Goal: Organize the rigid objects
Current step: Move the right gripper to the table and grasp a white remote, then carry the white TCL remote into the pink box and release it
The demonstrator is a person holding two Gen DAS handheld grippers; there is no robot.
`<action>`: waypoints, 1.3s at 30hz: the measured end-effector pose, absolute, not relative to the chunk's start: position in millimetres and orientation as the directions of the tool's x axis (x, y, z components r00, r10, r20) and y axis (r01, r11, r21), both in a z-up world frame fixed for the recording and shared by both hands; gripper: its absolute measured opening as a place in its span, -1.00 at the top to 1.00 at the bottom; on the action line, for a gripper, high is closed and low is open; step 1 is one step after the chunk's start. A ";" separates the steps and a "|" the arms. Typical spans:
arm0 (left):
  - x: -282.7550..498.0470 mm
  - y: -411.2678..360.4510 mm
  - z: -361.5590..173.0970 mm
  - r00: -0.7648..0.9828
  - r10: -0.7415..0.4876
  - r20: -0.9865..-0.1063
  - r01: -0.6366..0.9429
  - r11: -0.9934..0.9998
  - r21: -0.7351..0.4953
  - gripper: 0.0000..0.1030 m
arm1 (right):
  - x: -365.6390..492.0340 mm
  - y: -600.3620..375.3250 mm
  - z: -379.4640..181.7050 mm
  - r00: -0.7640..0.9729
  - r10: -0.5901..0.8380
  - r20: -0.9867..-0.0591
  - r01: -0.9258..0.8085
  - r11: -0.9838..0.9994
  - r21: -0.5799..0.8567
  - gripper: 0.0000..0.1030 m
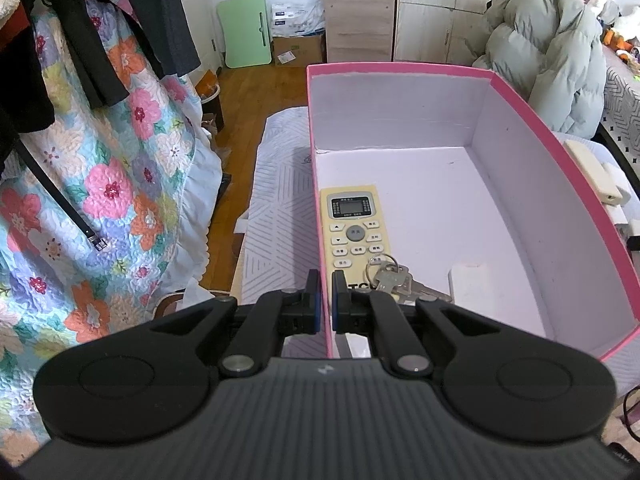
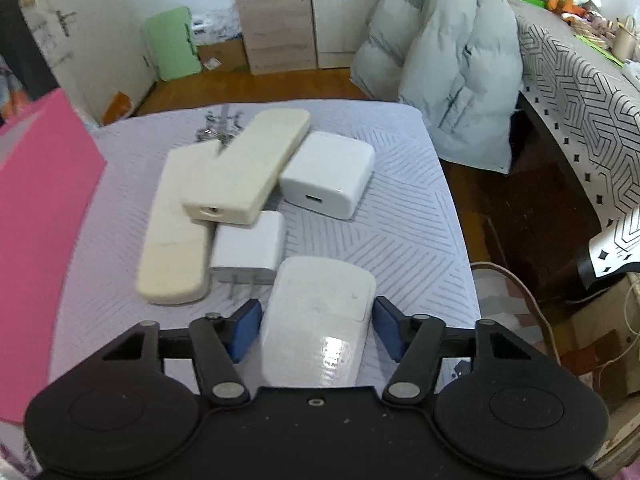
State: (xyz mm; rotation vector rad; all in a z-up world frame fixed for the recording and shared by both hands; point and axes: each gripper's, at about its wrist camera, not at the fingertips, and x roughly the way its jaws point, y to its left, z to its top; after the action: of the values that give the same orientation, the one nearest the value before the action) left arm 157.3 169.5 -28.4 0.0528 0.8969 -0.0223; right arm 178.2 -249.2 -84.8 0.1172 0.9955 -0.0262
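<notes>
Nearest the right wrist lens: a white computer mouse point(image 2: 318, 312), flat on the grey patterned cloth point(image 2: 400, 216), lying between the blue pads of the right gripper point(image 2: 318, 330). Jaws wide, a sliver of gap visible on each side, so straddled but not yet pinched. Beyond it, waiting to be sorted: a small white plug charger point(image 2: 250, 250) with prongs toward the camera, a larger white power adapter point(image 2: 328, 174), two cream remote controls, the long one point(image 2: 176, 232) lying face down and the other one point(image 2: 248, 168) stacked crosswise over it, and what looked like a bunch of keys point(image 2: 218, 126) at the far edge, blurred.

In the left wrist view: left gripper point(image 1: 326, 300) narrowed onto the near wall of the pink box point(image 1: 560, 152), one pad inside, one outside, apparently steadying it. Already inside the box: a yellowed air-conditioner remote point(image 1: 354, 232), a ring of keys point(image 1: 390, 276) resting partly on it, and a white object point(image 1: 476, 280) beside them, not identifiable.

Judged roughly a third done: three items boxed, about six left on the cloth, mouse next.
</notes>
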 end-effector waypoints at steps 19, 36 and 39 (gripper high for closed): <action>159.9 164.9 -31.6 0.625 0.015 -0.781 0.060 0.996 0.068 0.92 | 166.0 -196.9 -85.8 0.479 0.076 -0.874 -0.082 0.996 0.042 -0.22; 161.4 170.0 -33.0 0.630 0.004 -0.777 0.047 0.998 0.043 0.92 | 156.0 -197.3 -60.3 0.562 0.135 -0.816 -0.075 0.991 0.112 -0.18; 161.7 169.2 -32.7 0.629 0.000 -0.778 0.049 0.998 0.039 0.92 | 139.6 -189.5 -32.1 0.617 0.160 -0.770 -0.127 0.987 0.103 -0.18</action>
State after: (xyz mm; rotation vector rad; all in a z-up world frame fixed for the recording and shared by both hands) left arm 161.7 169.2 -32.7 0.0582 0.8905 -0.0279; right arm 139.6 -189.5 -32.1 0.0401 0.8904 0.1649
